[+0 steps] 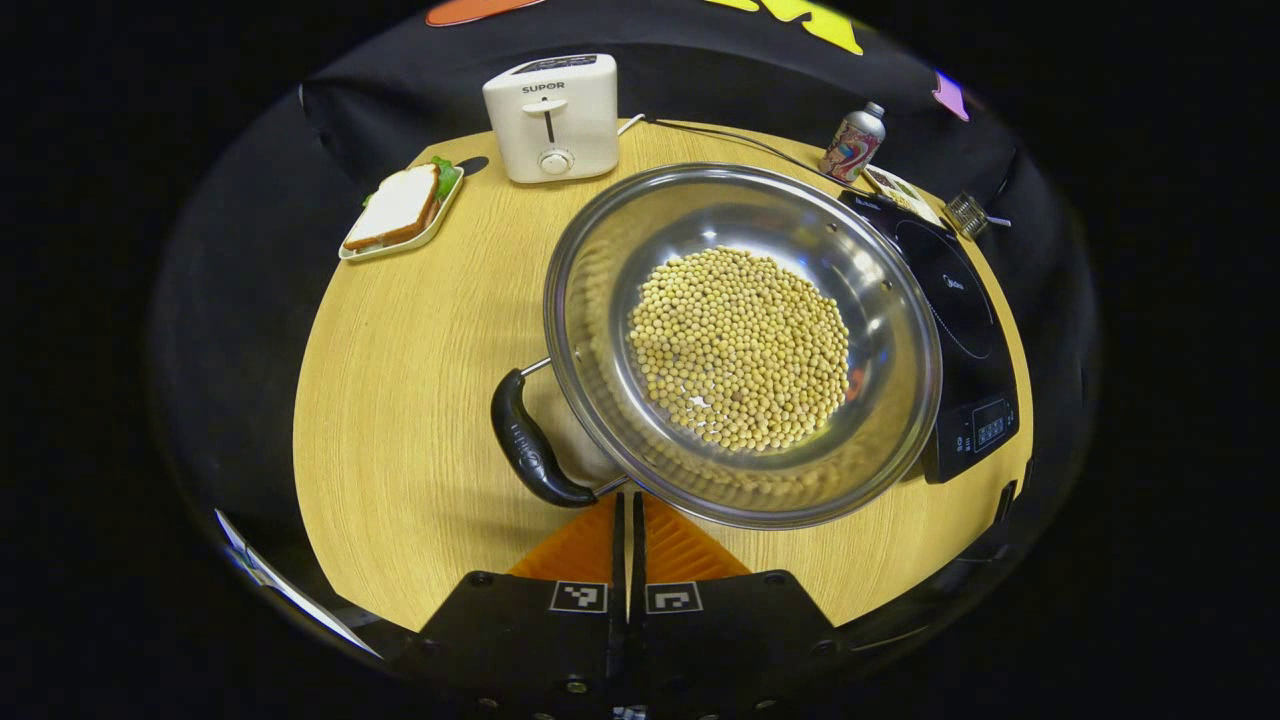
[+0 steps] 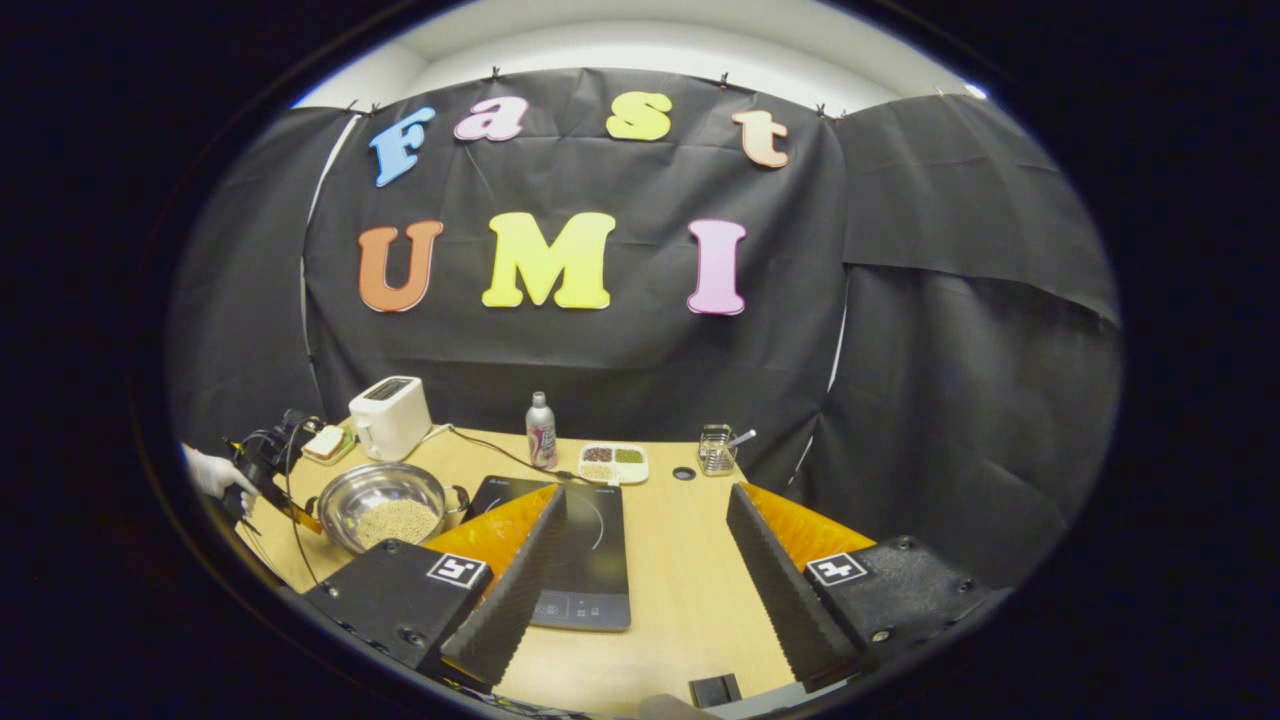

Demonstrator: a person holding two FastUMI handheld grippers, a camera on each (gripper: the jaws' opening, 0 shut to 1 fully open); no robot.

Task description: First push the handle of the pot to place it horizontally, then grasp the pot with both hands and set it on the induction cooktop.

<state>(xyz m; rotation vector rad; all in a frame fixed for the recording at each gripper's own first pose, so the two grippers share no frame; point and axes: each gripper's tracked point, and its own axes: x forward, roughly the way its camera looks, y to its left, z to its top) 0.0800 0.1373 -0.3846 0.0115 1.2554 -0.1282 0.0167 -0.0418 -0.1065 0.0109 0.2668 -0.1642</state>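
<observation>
A staged recording booth got up as a kitchen: black cloth walls hang behind a light wooden tabletop [image 2: 680, 560] bearing a white toaster [image 2: 390, 416], a flat black induction cooktop [image 2: 590, 560], a round steel pot of beans [image 2: 388, 505] and a sandwich on a tray [image 1: 402, 208].

left gripper [image 1: 628, 520] — fingers pressed together, no gap, pointing forward and down | right gripper [image 2: 645, 545] — fingers spread wide, held level | gloved hand [image 2: 215, 475] grips the left gripper at the far left of the right gripper view
</observation>
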